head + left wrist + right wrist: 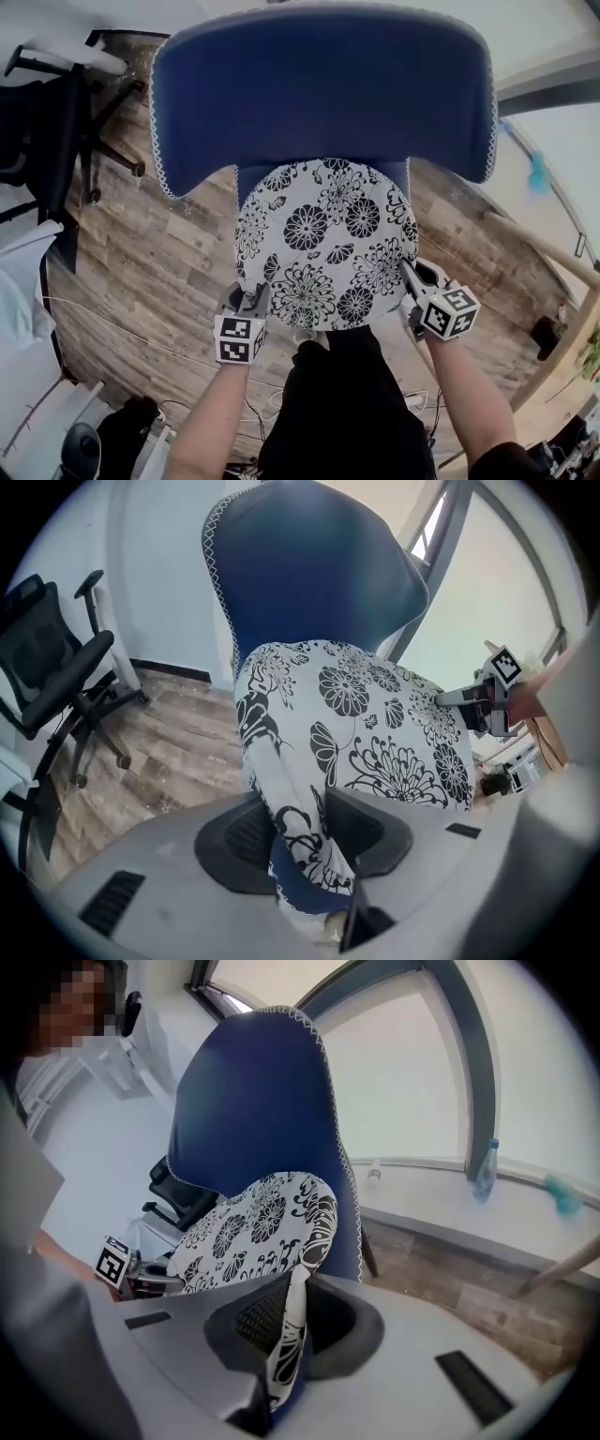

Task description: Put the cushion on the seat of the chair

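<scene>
The round white cushion (323, 244) with black flowers lies on the seat of the blue chair (319, 94), its far edge against the backrest. My left gripper (246, 300) is at the cushion's near left edge. In the left gripper view the jaws of the left gripper (295, 836) stand apart, with the cushion (375, 724) edge loose between them. My right gripper (412, 277) is at the near right edge. In the right gripper view the right gripper (286, 1335) is shut on a thin fold of the cushion (253, 1222). The cushion hides the seat.
A black office chair (47, 141) stands left of the blue chair on the wood floor. Cables (112, 328) trail on the floor at lower left. A window sill with a bottle (485, 1171) runs behind the chair at the right. The person's dark-clothed legs (347, 403) are just below the seat.
</scene>
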`<act>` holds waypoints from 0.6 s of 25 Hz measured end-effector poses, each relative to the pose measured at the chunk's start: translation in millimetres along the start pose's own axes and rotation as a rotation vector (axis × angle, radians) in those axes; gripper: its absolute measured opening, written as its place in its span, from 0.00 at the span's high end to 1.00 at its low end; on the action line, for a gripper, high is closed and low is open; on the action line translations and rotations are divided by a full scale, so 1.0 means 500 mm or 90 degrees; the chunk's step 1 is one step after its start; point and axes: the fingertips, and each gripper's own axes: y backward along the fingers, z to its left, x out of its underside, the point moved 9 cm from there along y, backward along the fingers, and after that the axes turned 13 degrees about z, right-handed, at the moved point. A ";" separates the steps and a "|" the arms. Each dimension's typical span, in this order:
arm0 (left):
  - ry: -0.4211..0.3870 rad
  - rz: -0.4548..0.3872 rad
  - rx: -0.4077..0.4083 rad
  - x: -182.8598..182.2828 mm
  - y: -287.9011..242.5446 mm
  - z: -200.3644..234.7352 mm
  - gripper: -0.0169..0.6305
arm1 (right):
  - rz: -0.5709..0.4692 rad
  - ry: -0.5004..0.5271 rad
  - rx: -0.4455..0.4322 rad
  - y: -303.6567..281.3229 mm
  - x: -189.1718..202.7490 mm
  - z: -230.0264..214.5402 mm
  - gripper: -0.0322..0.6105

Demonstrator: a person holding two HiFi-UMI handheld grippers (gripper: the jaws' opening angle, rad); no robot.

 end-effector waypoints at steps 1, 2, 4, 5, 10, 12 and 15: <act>0.005 -0.004 -0.009 0.002 0.002 0.005 0.75 | 0.006 0.004 0.003 -0.003 0.000 -0.002 0.90; 0.012 -0.009 -0.020 0.005 0.004 0.012 0.70 | 0.011 0.011 0.008 -0.006 0.000 -0.003 0.90; 0.024 -0.019 -0.040 0.009 0.012 0.023 0.60 | 0.019 0.027 0.021 -0.009 -0.001 -0.004 0.89; 0.027 -0.025 -0.047 0.011 0.017 0.027 0.59 | 0.023 0.037 0.029 -0.008 -0.001 -0.004 0.89; 0.037 -0.071 -0.064 -0.002 0.039 0.042 0.58 | 0.026 0.049 0.074 -0.003 -0.009 -0.011 0.71; 0.046 -0.091 -0.068 -0.011 0.052 0.049 0.58 | 0.019 0.047 0.085 0.004 -0.014 -0.011 0.68; 0.042 -0.115 -0.072 -0.027 0.075 0.049 0.58 | 0.000 0.049 0.100 0.026 -0.025 -0.005 0.68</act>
